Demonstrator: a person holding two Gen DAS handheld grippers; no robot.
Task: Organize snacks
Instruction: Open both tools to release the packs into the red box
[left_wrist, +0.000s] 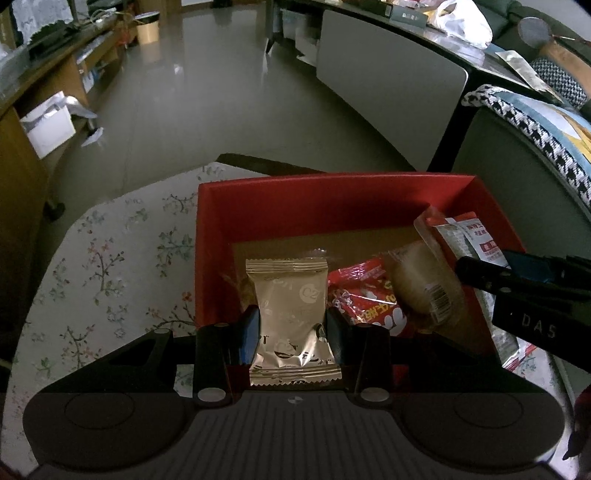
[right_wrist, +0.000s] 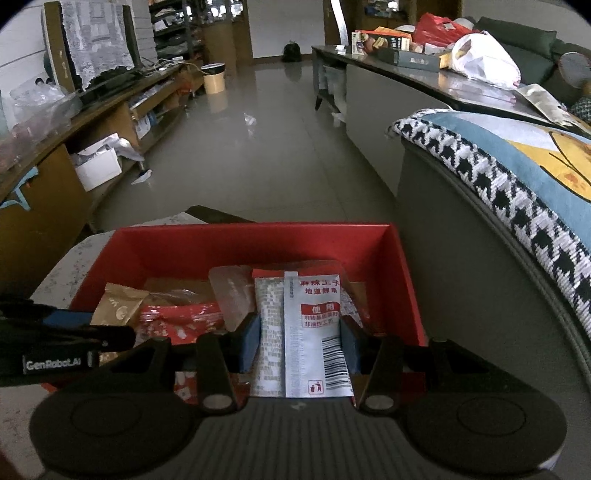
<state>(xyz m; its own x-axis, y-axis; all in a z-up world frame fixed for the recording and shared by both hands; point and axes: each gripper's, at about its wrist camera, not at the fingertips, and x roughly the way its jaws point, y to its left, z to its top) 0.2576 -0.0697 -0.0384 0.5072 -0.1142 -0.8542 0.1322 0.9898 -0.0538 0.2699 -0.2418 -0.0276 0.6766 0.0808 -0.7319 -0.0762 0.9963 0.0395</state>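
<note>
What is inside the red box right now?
The red box holds a red snack packet and a clear-wrapped pastry on a brown liner. Whatever lies under them is covered.

1. A glossy pale tiled floor (right_wrist: 258, 122) runs deep into the dim room and reflects daylight.
2. A long low wooden cabinet (right_wrist: 122, 110) lines the left side, its top cluttered.
3. A dark-topped counter with grey panels (right_wrist: 373, 96) stands on the right, carrying a white plastic bag (right_wrist: 484, 61).
4. A black-and-white houndstooth blanket (right_wrist: 491, 177) drapes a grey sofa arm.
5. A floral-patterned cloth (left_wrist: 110, 258) covers the bench.
</note>
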